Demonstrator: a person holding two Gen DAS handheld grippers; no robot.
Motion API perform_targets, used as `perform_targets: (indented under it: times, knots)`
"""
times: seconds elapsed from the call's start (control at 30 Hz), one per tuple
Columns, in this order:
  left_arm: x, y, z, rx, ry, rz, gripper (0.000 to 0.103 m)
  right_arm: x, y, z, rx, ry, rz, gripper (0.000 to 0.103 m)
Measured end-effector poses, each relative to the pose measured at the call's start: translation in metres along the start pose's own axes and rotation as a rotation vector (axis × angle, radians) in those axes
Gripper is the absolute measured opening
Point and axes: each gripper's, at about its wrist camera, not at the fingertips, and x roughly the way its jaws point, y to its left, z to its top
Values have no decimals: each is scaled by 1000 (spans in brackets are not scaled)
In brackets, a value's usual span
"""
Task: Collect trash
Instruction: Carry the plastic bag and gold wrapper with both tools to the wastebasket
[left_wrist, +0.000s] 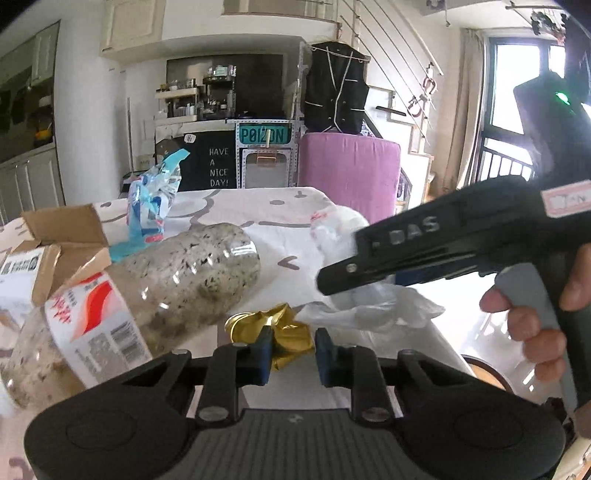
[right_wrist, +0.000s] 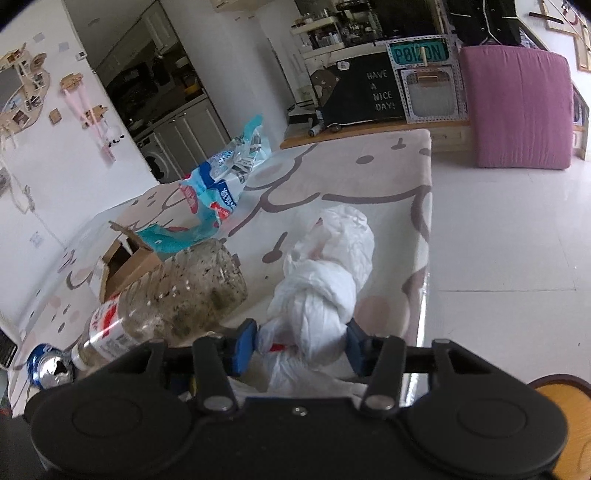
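Daylight from a tall window falls across a lived-in room, and a desk (right_wrist: 369, 177) under a pale cartoon-print cloth carries the litter to be collected. Largest of it is a clear plastic bottle with a red-and-white label and speckled grime inside (left_wrist: 177, 280), lying on its side at the left; it looks stiff, smooth-walled and likely to roll, so the neck or the labelled waist is probably the safer hold. Behind it sits an open brown cardboard box (left_wrist: 62, 236), light but awkward, and a crumpled blue-and-white plastic wrapper (right_wrist: 221, 184), which should weigh almost nothing.

Nearer the desk's right edge lies a knotted white plastic bag (right_wrist: 325, 295), soft and slippery; the knot is the firmest place to take it. The right gripper (right_wrist: 301, 345) has its jaws around that knot, the blue pads apparently touching the bundle on both sides. Smallest is a crushed gold foil wrapper (left_wrist: 286, 332), thin, springy and easily torn. The left gripper (left_wrist: 291, 354) has its jaws closed on the wrapper's near end, just beside the bottle
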Motion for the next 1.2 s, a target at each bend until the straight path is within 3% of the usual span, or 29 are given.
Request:
perform_targets:
  times: [0.67,1.2]
  knots:
    - [-75,-1,-19,-181,1,84,25,-86,20,-60,-149,19,10,51]
    - [-136,-33,-17,-200,-3,133,25,-150,35,-92,-245,-43,-29,51]
